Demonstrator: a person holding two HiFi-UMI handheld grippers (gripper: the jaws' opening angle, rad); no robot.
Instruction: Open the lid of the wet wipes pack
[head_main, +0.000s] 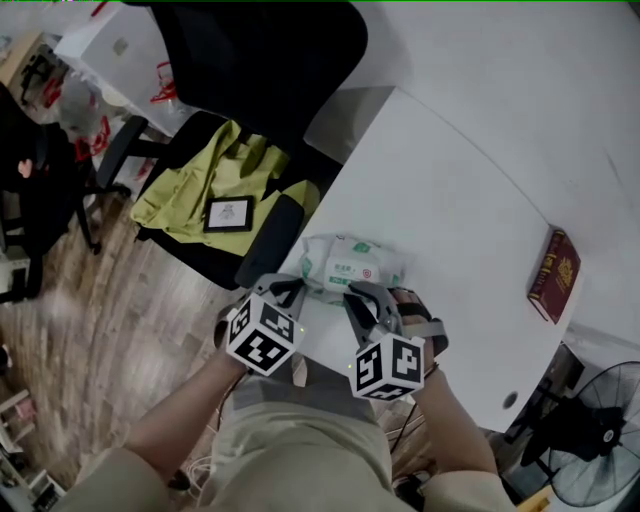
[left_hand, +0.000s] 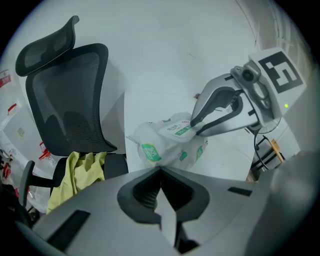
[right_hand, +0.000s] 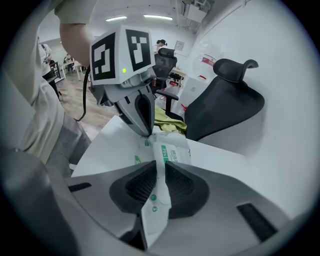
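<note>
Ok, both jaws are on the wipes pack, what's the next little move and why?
Probably draw the right gripper gently up and away from the left gripper, which pins the other end of the wet wipes pack. The right jaws pinch film beside the lid label, which looks flat and closed.

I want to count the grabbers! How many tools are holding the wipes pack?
2. The left tool pinches the left end of the wet wipes pack; the right tool grips its right side. No others show.
</note>
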